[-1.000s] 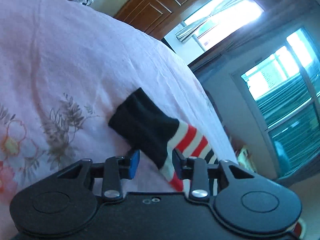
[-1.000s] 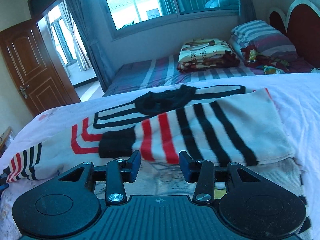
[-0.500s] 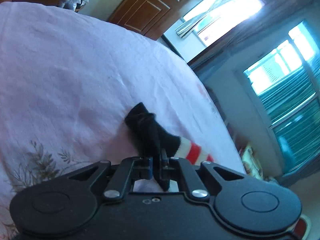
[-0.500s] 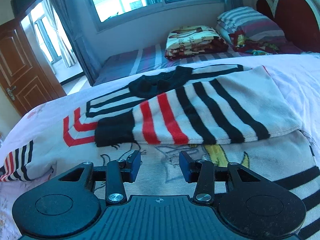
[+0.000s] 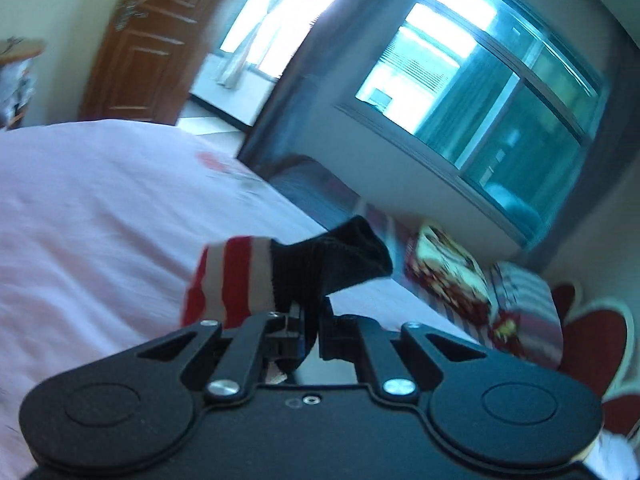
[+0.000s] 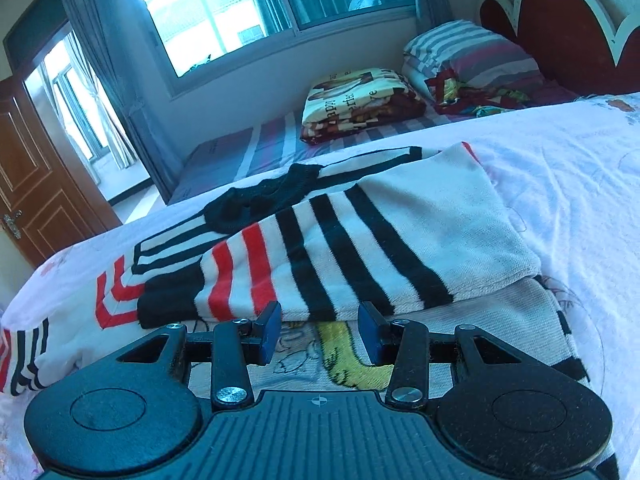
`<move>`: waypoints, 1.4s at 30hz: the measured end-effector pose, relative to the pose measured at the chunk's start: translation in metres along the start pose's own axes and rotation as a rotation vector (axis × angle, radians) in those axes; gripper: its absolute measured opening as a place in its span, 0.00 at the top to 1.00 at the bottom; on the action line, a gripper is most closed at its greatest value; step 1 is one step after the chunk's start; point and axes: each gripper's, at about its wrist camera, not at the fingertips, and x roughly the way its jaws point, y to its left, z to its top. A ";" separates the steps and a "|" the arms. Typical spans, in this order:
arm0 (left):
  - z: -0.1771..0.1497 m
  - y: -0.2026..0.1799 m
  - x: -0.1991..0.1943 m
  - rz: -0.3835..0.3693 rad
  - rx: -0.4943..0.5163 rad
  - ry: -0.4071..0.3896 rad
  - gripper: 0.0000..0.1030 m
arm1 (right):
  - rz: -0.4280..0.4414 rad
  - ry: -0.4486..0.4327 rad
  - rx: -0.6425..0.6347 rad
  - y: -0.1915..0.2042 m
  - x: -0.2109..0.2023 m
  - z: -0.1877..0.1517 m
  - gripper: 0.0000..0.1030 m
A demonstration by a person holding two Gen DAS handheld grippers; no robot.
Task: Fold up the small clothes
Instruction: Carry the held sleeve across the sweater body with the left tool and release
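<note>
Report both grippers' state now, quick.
Left gripper: shut on the black cuff of the striped sweater's sleeve.
Right gripper: open, holding nothing, over the sweater's front.

Right gripper (image 6: 319,334) fingers apart, over striped sweater (image 6: 360,248), pink bedsheet (image 6: 560,184)

A home bedroom: bed (image 6: 560,184), pillow (image 6: 468,56), headboard (image 6: 560,28)

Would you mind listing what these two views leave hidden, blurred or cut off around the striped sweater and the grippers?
- Left wrist view: motion blur smears everything; how the sleeve cuff joins the rest of the garment is hidden behind the left gripper, shut on it.
- Right wrist view: the sweater's near hem is covered by the right gripper; its left sleeve runs off the left edge.
- Neither view shows the other gripper.
</note>
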 end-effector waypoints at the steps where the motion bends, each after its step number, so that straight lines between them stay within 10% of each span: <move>1: -0.007 -0.015 0.005 -0.017 0.022 0.011 0.95 | 0.005 -0.002 -0.001 -0.004 -0.001 0.002 0.58; 30: -0.192 -0.283 0.095 -0.217 0.494 0.366 0.95 | 0.043 -0.054 0.142 -0.167 -0.056 0.045 0.58; 32: -0.205 -0.292 0.102 -0.224 0.518 0.404 0.91 | 0.059 -0.052 0.159 -0.173 -0.058 0.046 0.58; 36: -0.216 -0.302 0.093 -0.311 0.563 0.410 0.37 | 0.092 -0.041 0.189 -0.170 -0.056 0.050 0.58; 42: -0.179 -0.258 0.041 -0.275 0.572 0.255 0.39 | 0.212 0.043 0.243 -0.140 -0.025 0.057 0.58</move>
